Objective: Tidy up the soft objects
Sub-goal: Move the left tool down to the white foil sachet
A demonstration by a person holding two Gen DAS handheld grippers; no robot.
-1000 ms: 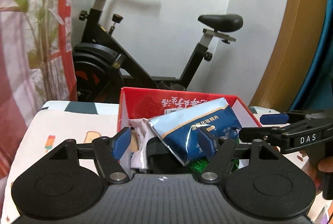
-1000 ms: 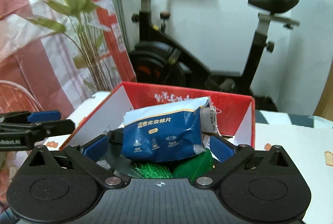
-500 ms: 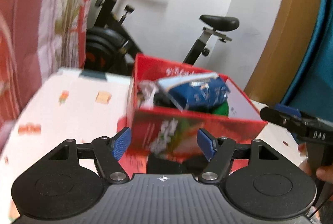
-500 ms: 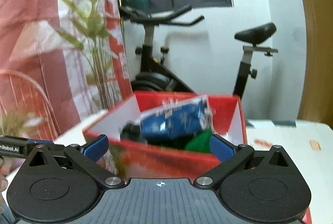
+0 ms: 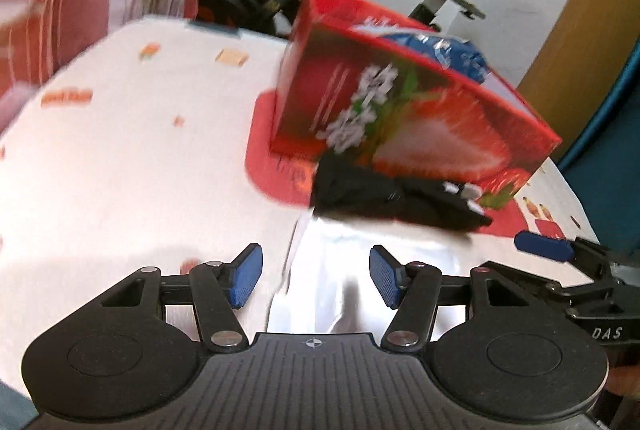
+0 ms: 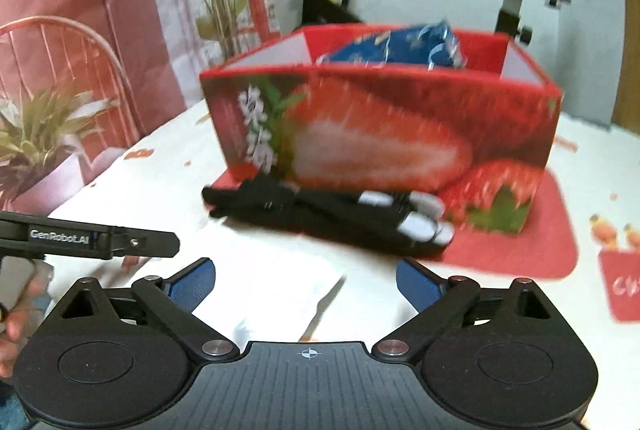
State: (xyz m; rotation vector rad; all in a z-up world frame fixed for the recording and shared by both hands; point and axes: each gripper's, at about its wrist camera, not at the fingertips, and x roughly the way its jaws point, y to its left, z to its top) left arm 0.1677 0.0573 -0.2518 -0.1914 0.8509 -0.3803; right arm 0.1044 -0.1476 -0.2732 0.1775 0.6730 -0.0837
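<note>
Both grippers, left (image 5: 312, 280) and right (image 6: 306, 286), empty, jaws closing; we have dropped from above box (image 6: 384, 122) to table. Next targets: white pouch (image 5: 360, 270), black bundle (image 6: 320, 214) beside box.

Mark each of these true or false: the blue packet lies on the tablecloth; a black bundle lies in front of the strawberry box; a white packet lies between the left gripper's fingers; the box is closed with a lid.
1. The blue packet lies on the tablecloth. False: it sits inside the strawberry box, sticking above its rim.
2. A black bundle lies in front of the box. True; it rests against the box's base.
3. A white packet lies between the fingers of the left gripper. True; the closing jaws do not press on it yet.
4. The box is closed with a lid. False: its top is open.
</note>
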